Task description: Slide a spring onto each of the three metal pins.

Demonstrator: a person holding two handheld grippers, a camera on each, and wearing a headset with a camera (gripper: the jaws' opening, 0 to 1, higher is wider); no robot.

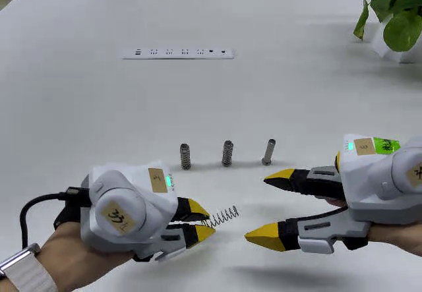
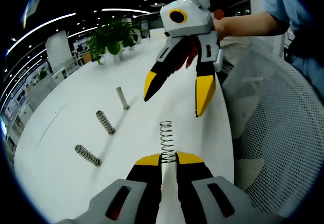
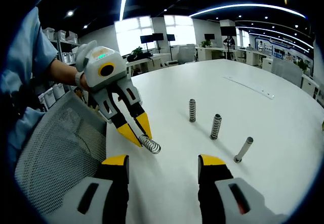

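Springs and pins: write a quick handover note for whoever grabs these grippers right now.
Left gripper: shut on the loose coiled steel spring.
Right gripper: open, empty.
Done: of three upright pins in a row on the white table, the first sprung pin and the middle sprung pin carry springs.
Left: slide the held spring onto the bare grey metal pin at the row's right end.

A broad white tabletop (image 1: 79,107) carries a flat white power strip (image 1: 178,53) and, far right, a leafy green potted plant (image 1: 392,5). A white mesh chair (image 2: 283,133) stands beside it. Curved ceiling light strips (image 3: 243,7) and bright windows (image 3: 152,29) light the room.
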